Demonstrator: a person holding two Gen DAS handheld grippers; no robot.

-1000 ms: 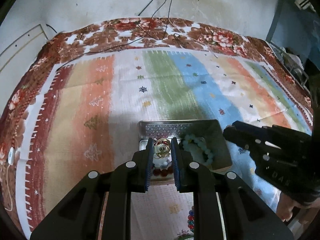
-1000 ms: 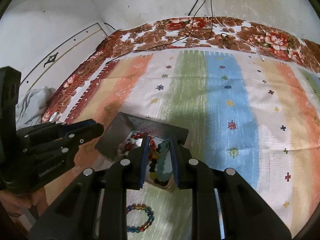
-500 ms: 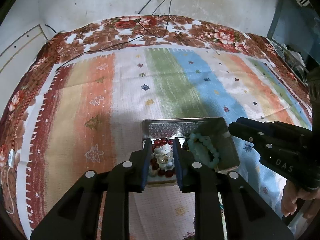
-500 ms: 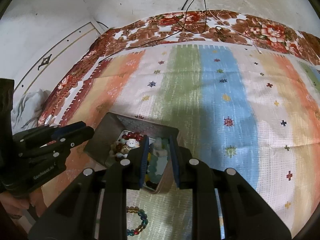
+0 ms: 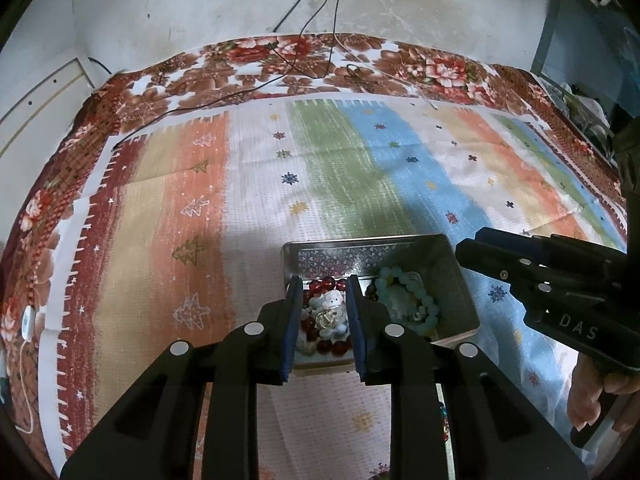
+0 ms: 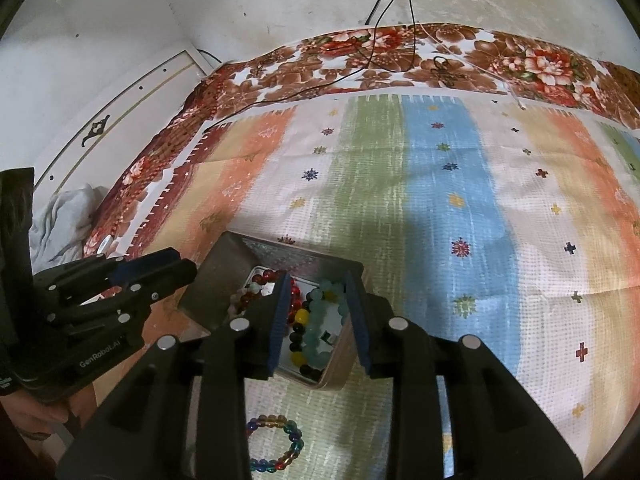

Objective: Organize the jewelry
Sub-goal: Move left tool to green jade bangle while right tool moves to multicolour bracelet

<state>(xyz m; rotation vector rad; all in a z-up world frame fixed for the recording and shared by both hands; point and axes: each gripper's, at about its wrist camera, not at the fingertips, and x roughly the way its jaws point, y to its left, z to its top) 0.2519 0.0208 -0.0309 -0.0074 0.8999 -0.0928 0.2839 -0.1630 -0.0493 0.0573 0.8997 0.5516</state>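
The left gripper [image 5: 323, 312] hangs over the 9 o'clock half of the tin [image 5: 460, 280], its jaws a narrow gap apart and gripping nothing; below that gap, inside the tin, lie a red bracelet [image 5: 320, 286] and a white charm [image 5: 330, 304]. Toward 3 o'clock in the tin sits a pale green bracelet [image 5: 404, 280]. The tin rests on a striped cloth [image 5: 328, 168] over a bed with a floral cover [image 5: 248, 76]; black cables [image 5: 304, 24] trail in from 12 o'clock. The right gripper [image 6: 316, 316] hovers over the tin's other half, its jaws opening, with nothing pressed between the pads; the pale green bracelet and a yellow-and-black one [image 6: 298, 334] lie under it. At 6 o'clock of the tin, on the cloth, a rainbow bracelet [image 6: 276, 442] lies outside it
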